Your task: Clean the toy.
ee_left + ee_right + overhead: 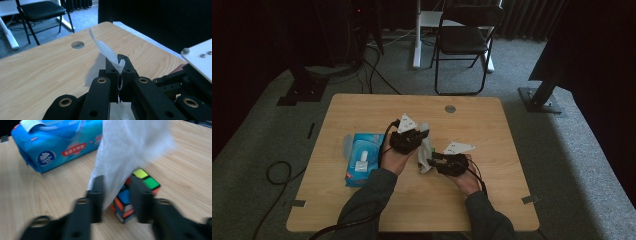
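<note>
Holding up a wipe over the table

My left gripper (117, 65) pinches the thin white wet wipe (106, 51) tight so it hangs open above the middle of the wooden table (37, 75). My right gripper (117, 191) has its jaws spread around the wipe's bottom, ready to grab.

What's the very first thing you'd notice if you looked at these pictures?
Probably the white tissue held up above the middle of the wooden table: the left gripper has pinched its top edge tight, and it hangs down between the right gripper's fingers. Next, the bright blue tissue pack lying to the left, and a colourful puzzle cube on the table behind the hanging tissue.
</note>
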Available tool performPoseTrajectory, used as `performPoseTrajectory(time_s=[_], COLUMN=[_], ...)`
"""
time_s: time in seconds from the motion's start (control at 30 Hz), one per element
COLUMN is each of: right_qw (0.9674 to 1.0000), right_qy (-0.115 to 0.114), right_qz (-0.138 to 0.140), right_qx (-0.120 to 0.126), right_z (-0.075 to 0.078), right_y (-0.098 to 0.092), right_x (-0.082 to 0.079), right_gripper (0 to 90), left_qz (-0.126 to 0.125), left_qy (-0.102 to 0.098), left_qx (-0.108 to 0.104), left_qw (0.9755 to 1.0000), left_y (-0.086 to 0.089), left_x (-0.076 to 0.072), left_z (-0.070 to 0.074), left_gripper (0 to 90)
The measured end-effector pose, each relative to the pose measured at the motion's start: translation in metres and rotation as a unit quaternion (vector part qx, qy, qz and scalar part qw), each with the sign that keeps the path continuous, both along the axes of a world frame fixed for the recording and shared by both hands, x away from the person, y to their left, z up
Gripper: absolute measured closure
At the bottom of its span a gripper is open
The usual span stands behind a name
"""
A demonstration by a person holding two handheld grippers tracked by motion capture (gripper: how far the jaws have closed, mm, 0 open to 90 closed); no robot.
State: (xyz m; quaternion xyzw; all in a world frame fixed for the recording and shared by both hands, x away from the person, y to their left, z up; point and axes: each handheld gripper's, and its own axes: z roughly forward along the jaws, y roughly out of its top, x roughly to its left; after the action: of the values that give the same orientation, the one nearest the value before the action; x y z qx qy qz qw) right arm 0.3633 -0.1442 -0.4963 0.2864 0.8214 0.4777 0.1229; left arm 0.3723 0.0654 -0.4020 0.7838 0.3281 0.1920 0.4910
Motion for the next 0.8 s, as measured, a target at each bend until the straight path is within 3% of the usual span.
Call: performPoseTrajectory(time_s=[0.1,0.17,0.23,0.43,0.57,0.73,0.8], right_qw=[0.9998,0.9995,0.999,0.9985,0.997,0.9963,0.9964], right_qy=[-0.003,-0.006,-0.009,-0.016,-0.027,-0.025,-0.023], right_qz=[-0.018,-0.032,-0.043,-0.051,-0.067,-0.074,-0.074], right_qx=[0.001,0.002,0.006,0.01,0.028,0.036,0.035], right_z=[0.002,0.003,0.003,0.005,0.01,0.012,0.011], right_y=[-0.005,-0.009,-0.011,-0.012,-0.015,-0.012,-0.01], right_x=[0.001,0.002,0.003,0.003,0.003,0.007,0.009], right_gripper=[85.4,88.1,89.3,90.0,90.0,90.0,90.0], left_qz=[-0.01,-0.016,-0.024,-0.027,-0.043,-0.064,-0.062], left_qy=[0.001,0.002,0.008,0.023,0.016,0.028,0.03], left_qx=[0.036,0.075,0.1,0.088,0.092,0.147,0.158], left_qw=[0.9993,0.9971,0.9947,0.9955,0.9947,0.9866,0.985], left_y=[-0.001,-0.003,-0.007,-0.01,-0.012,-0.023,-0.026], left_x=[-0.002,-0.002,-0.002,0.001,-0.001,-0.004,-0.004], left_z=[-0.001,-0.006,-0.014,-0.022,-0.022,-0.041,-0.052], left_gripper=[88.0,88.0,88.0,88.0,87.8,82.3,79.3])
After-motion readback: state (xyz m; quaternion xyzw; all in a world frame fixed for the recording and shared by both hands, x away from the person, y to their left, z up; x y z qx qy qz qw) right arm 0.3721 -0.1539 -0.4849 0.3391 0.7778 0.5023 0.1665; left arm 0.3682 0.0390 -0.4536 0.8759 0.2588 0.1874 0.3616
